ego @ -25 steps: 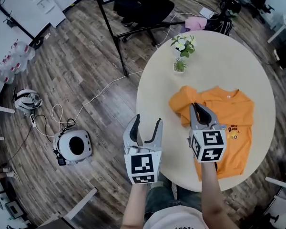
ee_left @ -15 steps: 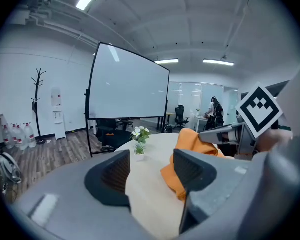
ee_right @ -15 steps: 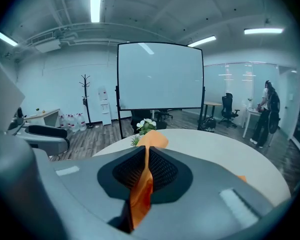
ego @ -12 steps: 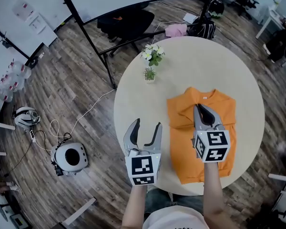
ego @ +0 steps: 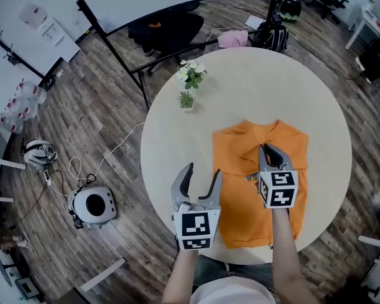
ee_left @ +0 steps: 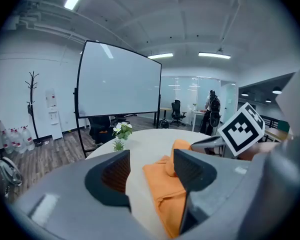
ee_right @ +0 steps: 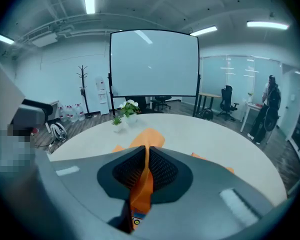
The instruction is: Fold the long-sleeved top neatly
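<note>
On the round table (ego: pixel 177 138), the right gripper (ego: pixel 270 156) pinches a fold of the orange long-sleeved top (ego: pixel 240 201) (partly folded), while the left gripper (ego: pixel 199 181) hovers agape, empty.

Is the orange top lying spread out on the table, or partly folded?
Partly folded: the orange top forms a narrow rectangle with no sleeves sticking out, and the right gripper pinches a raised fold.

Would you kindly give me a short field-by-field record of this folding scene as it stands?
surface: round pale table
garment: orange long-sleeved top, lying on the table's near half, fabric bunched near its middle
right gripper: shut on a fold of the top
left gripper: open, empty, held just left of the top
other items: potted plants near the table's far left edge
</note>
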A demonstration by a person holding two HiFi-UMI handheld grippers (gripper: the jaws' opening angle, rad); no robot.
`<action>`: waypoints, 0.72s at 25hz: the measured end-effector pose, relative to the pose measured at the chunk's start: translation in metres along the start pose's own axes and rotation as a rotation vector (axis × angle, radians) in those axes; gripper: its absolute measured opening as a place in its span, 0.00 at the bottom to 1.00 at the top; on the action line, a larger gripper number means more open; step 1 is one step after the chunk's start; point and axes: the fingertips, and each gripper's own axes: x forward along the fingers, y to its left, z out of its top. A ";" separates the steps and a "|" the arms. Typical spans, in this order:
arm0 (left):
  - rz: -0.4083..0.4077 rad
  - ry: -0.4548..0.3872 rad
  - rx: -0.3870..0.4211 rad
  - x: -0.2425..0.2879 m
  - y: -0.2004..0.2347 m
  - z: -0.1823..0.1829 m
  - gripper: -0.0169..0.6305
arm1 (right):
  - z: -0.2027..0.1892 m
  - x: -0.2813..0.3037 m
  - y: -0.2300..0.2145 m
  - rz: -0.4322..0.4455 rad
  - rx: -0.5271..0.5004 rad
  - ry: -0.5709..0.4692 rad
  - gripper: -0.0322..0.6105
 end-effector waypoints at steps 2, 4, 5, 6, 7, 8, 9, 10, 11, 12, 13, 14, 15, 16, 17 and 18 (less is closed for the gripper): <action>0.002 0.013 0.002 0.003 -0.005 -0.006 0.45 | -0.019 0.008 -0.006 -0.014 -0.006 0.039 0.14; 0.003 0.022 0.003 0.005 -0.009 -0.011 0.45 | -0.034 0.013 -0.013 -0.043 -0.022 0.075 0.14; 0.002 0.025 0.004 0.007 -0.011 -0.013 0.45 | -0.041 0.015 -0.019 -0.061 -0.027 0.095 0.14; 0.001 0.027 0.005 0.008 -0.014 -0.015 0.45 | -0.048 0.017 -0.024 -0.077 -0.027 0.121 0.15; 0.000 0.030 0.006 0.010 -0.016 -0.016 0.45 | -0.056 0.019 -0.030 -0.093 -0.024 0.148 0.15; -0.002 0.033 0.008 0.011 -0.018 -0.017 0.45 | -0.062 0.021 -0.036 -0.107 -0.020 0.175 0.16; -0.003 0.037 0.009 0.013 -0.019 -0.018 0.45 | -0.068 0.021 -0.041 -0.121 -0.016 0.197 0.17; -0.005 0.040 0.011 0.014 -0.021 -0.018 0.45 | -0.072 0.021 -0.046 -0.134 -0.015 0.214 0.20; -0.007 0.044 0.011 0.016 -0.023 -0.019 0.45 | -0.073 0.020 -0.049 -0.145 -0.017 0.223 0.25; -0.009 0.047 0.011 0.017 -0.024 -0.021 0.45 | -0.072 0.019 -0.051 -0.153 -0.022 0.223 0.29; -0.010 0.051 0.011 0.019 -0.025 -0.021 0.45 | -0.069 0.017 -0.052 -0.159 -0.035 0.213 0.30; -0.012 0.054 0.011 0.020 -0.027 -0.022 0.45 | -0.063 0.015 -0.052 -0.160 -0.056 0.195 0.30; -0.013 0.056 0.012 0.021 -0.028 -0.023 0.45 | -0.057 0.014 -0.050 -0.154 -0.083 0.173 0.30; -0.015 0.057 0.012 0.022 -0.029 -0.023 0.45 | -0.050 0.012 -0.046 -0.140 -0.112 0.149 0.30; -0.016 0.058 0.013 0.023 -0.029 -0.023 0.45 | -0.042 0.011 -0.040 -0.118 -0.140 0.124 0.31; -0.016 0.059 0.013 0.023 -0.030 -0.023 0.45 | -0.034 0.010 -0.032 -0.092 -0.165 0.101 0.33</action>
